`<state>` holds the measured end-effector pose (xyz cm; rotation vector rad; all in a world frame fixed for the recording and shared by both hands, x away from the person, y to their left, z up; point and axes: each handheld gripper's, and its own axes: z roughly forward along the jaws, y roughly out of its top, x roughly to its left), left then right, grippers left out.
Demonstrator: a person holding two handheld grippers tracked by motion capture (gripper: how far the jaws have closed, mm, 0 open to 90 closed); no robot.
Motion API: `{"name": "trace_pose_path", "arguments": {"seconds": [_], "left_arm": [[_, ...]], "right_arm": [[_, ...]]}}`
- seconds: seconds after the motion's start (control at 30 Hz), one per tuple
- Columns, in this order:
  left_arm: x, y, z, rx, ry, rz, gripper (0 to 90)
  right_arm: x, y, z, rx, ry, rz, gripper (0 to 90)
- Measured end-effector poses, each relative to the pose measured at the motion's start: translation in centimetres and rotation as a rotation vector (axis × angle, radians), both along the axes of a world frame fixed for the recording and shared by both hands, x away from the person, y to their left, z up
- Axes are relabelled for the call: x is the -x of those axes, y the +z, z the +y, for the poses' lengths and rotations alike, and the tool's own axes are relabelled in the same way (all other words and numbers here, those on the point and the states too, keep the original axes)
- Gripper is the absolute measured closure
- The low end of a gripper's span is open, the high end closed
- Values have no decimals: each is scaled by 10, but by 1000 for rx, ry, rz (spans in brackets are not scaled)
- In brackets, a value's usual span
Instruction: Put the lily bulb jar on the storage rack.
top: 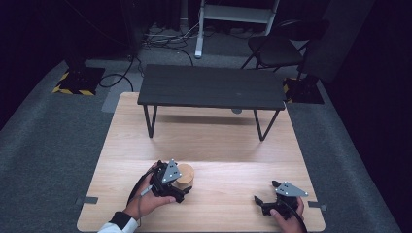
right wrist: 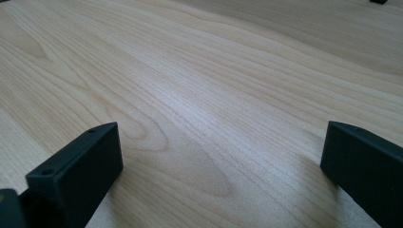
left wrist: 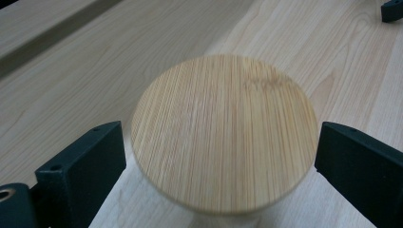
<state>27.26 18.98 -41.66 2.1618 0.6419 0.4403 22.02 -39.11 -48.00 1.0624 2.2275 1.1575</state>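
Grey carpet covers the floor of this dark room, and on it stands a light wooden table (top: 204,141) with fine, wavy grain. On its far half is a small black bench (top: 211,86) with thin angled metal legs. Behind it I see a dark folding chair (top: 276,48), some cables on the floor and a black base with yellow stripes (top: 77,81).

Near the front edge, a little left of the middle, stands a round bamboo lid (left wrist: 223,133) on a pale container; its top is flat, with narrow straight stripes. The left gripper (top: 176,187), held in the person's left hand (top: 145,199), is at this lid. In the left gripper view its two black jaws stand apart, one on each side of the lid, very close to the rim; if they touch it I cannot tell.

The right gripper (top: 267,199) rests low over bare wood at the front right, well apart from the lid, held by the right hand (top: 287,213). Its jaws are spread wide with nothing between them.
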Motion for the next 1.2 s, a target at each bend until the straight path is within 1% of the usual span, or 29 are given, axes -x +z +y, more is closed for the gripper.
{"name": "trace_pose_path", "arguments": {"seconds": [0.03, 0.07, 0.1, 0.13, 0.17, 0.27, 0.33, 0.37, 0.43, 0.5, 0.53, 0.57, 0.6, 0.63, 0.67, 0.7, 0.73, 0.9, 0.93, 0.97, 1.0, 1.07, 1.13, 1.2], "left_arm": [[-2, 0, -2, -3, -5, 2, 37], [-6, 0, -4, -3, 0, 13, 44], [-6, 0, -4, -3, 0, 13, 53], [-10, -2, -6, 2, 14, 28, 61], [-10, -2, -6, 2, 14, 28, 69], [-14, -4, -7, 11, 18, 50, 92], [-14, -6, -9, 8, 14, 42, 116], [-15, -7, -8, 14, 14, 42, 157], [-15, -9, -8, 20, 16, 35, 183], [-15, -10, -8, 22, 14, 37, 196], [-14, -10, -8, 25, 17, 31, 225], [-14, -10, -8, 25, 17, 31, 226], [-15, -11, -8, 34, 19, 36, 228], [-15, -11, -8, 34, 19, 36, 233], [-16, -12, -7, 45, 19, 44, 233], [-17, -13, -5, 55, 16, 49, 253], [-17, -15, -5, 67, 22, 54, 256], [-19, -15, -4, 76, 25, 61, 258], [-22, -15, 0, 105, 26, 81, 258], [-22, -15, 0, 105, 26, 81, 257], [-22, -13, 1, 118, 32, 84, 257], [-22, -5, 1, 108, 33, 63, 258], [-24, 5, 3, 118, 35, 58, 257], [-28, 17, 3, 115, 32, 52, 258]], "right_arm": [[0, 0, 0, 0, 1, 0, 0], [0, 0, 0, 0, 2, 0, 0], [0, 0, 0, 0, 4, 0, 0], [0, 0, 0, 0, 5, 0, 0], [0, 0, 0, 0, 5, 0, 0], [0, 0, -1, 0, 6, -1, 0], [0, 0, -1, 0, 7, -1, 0], [0, 0, -1, 0, 7, 0, 0], [0, 0, -1, 0, 6, 0, 0], [0, 0, -1, 0, 7, -1, 0], [0, 0, -1, 0, 6, 0, 0], [0, 0, -1, 0, 6, 0, 0], [0, 0, -1, 0, 7, 0, 0], [0, 0, -1, 0, 7, 0, 0], [0, 0, -1, 0, 7, 0, 0], [0, 0, -1, 0, 7, 0, 0], [0, 0, -1, 0, 7, 0, 0], [0, 0, -1, 0, 7, 0, 0], [0, 0, -1, 0, 7, 0, 0], [0, 0, -1, 0, 7, 0, 0], [0, 0, -1, 0, 7, 0, 0], [0, 0, -1, 0, 6, 0, 0], [0, 0, -1, 0, 7, 0, 0], [0, 0, -1, 0, 7, 0, 0]]}}
